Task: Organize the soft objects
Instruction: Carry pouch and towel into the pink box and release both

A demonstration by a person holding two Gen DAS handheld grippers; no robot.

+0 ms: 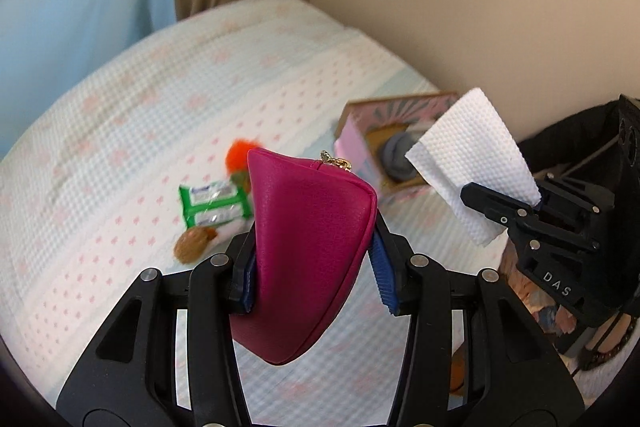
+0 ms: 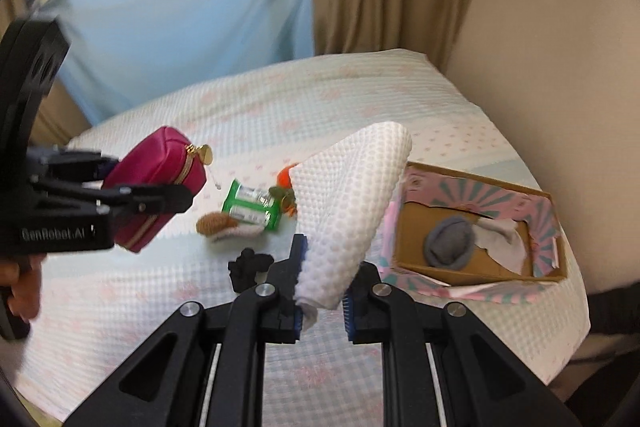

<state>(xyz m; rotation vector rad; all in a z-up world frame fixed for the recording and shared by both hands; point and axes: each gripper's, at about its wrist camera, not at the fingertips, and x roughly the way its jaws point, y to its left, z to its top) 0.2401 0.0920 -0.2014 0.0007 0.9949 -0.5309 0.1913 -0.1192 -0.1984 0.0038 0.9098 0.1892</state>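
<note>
My left gripper (image 1: 316, 239) is shut on a magenta zip pouch (image 1: 308, 287), gripped across its middle and held above the bed; the pouch (image 2: 160, 171) and that gripper (image 2: 152, 181) also show at the left of the right wrist view. My right gripper (image 2: 330, 267) is shut on the lower end of a white waffle-textured cloth (image 2: 348, 203) that stands up from the jaws. In the left wrist view this cloth (image 1: 472, 163) and the right gripper (image 1: 500, 205) hang in front of an open pink cardboard box (image 1: 400, 107).
The box (image 2: 548, 227) lies on the bed (image 2: 120, 287) by the wall and holds a rolled grey sock (image 2: 450, 241) and a white sock (image 2: 504, 231). A green packet (image 2: 250, 209), an orange toy (image 2: 286, 177), a brown soft item (image 2: 214, 223) and a small black object (image 2: 248, 267) lie mid-bed.
</note>
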